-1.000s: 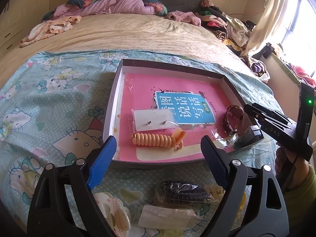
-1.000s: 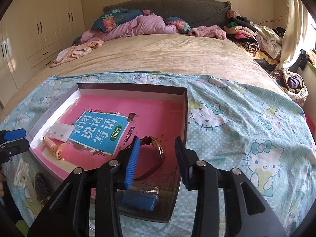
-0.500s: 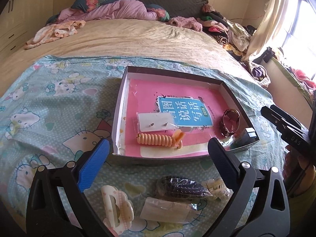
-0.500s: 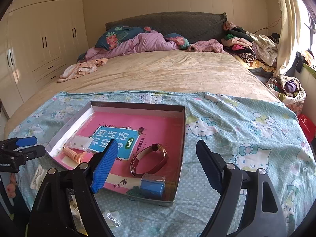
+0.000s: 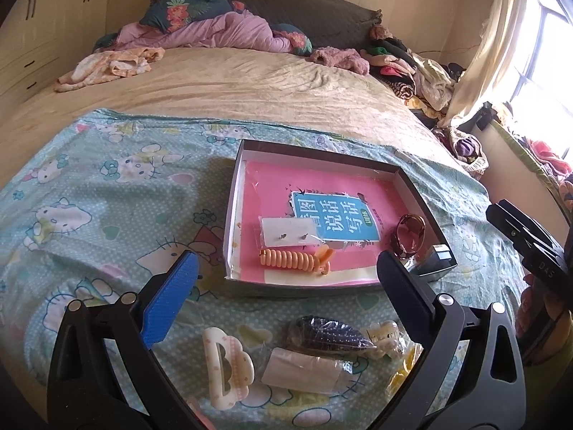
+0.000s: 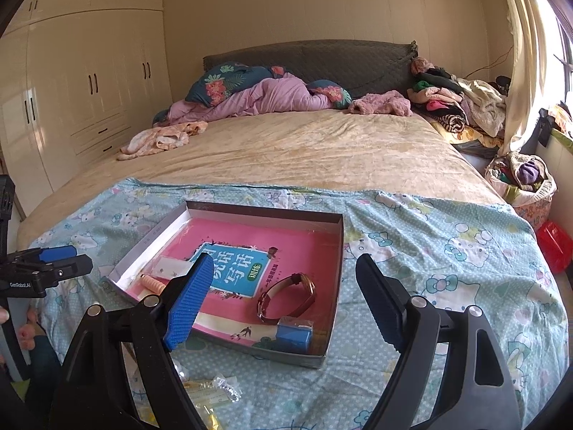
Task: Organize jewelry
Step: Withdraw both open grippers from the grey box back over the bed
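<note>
Right tool (image 6: 283, 304) wide, nothing between its jaws, just opened; left tool (image 5: 286, 286) wide too, nothing held. Watch (image 6: 286, 297) and blue box (image 6: 294, 333) lie in tray (image 6: 336, 251) near-right corner.

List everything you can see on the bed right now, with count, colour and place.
tray: one, grey, on the patterned sheet
pink book: one, lining the tray
earring card: one, white, in tray
spiral hair tie: one, orange, in tray
watch: one, brown strap, in tray
small box: one, blue, tray corner
hair claw: one, cream, on sheet outside tray
dark bagged item: one, on sheet
left gripper: open, empty
right gripper: open, empty
</note>
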The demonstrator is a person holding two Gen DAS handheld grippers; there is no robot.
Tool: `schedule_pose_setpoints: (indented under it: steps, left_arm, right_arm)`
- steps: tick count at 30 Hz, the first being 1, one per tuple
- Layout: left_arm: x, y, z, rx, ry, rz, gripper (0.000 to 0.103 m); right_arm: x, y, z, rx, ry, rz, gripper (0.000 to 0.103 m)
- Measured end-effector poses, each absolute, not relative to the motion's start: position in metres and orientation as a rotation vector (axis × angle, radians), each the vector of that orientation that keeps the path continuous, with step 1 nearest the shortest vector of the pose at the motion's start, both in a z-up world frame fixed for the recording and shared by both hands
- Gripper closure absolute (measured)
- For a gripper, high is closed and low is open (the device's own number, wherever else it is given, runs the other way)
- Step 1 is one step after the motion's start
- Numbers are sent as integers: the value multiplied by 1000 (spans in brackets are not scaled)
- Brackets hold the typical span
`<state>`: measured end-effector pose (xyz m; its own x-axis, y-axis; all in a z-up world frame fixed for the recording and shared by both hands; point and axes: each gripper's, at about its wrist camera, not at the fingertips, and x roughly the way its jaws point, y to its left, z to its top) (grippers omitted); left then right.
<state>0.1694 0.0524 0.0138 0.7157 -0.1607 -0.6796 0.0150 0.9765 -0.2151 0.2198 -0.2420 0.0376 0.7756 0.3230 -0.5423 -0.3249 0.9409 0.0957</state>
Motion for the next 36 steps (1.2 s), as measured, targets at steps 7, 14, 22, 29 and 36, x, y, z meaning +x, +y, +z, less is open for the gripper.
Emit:
schedule_pose_setpoints:
  steps: [7,14,22,29,36]
  left_arm:
    - [160,59,22,-216,748,-91,10]
    - [149,64,29,-219,729,-83,10]
    - [136,66,31,-207,720,-80,10]
    - [127,66,31,-197,721,-78,10]
    - [118,61,27,-175,730,-79,10]
  right_arm:
    - [206,-237,51,-14,556,372,23]
    - [193,-232,61,-25,538,400,22]
    - [176,-225,65,-38,536,438,22]
    - [166,-221,62,-44,554,456,22]
    - [156,-219,52,-58,587,473,22]
